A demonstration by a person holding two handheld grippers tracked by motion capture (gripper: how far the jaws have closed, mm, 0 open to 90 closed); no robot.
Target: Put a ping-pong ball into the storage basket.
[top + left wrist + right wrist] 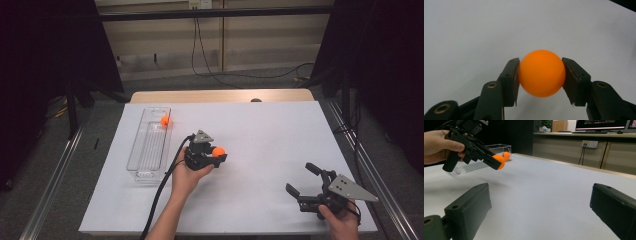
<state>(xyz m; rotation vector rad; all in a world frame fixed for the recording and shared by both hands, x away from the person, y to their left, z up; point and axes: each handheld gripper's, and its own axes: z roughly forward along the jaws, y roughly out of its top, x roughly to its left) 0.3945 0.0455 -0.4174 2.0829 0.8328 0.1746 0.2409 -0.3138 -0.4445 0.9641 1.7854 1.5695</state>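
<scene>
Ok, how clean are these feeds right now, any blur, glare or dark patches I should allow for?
High view: even light on the white table, but both sides beyond it fall into black. Left gripper view: the orange ball between the jaws is sharp, no glare. Right gripper view: the right gripper has soft, close jaws, the clear tray behind is faint, and the left gripper casts a weak shadow.

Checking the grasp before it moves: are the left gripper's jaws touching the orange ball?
Touching. In the left gripper view both jaws of the left gripper press the sides of the orange ball, no gap.
</scene>
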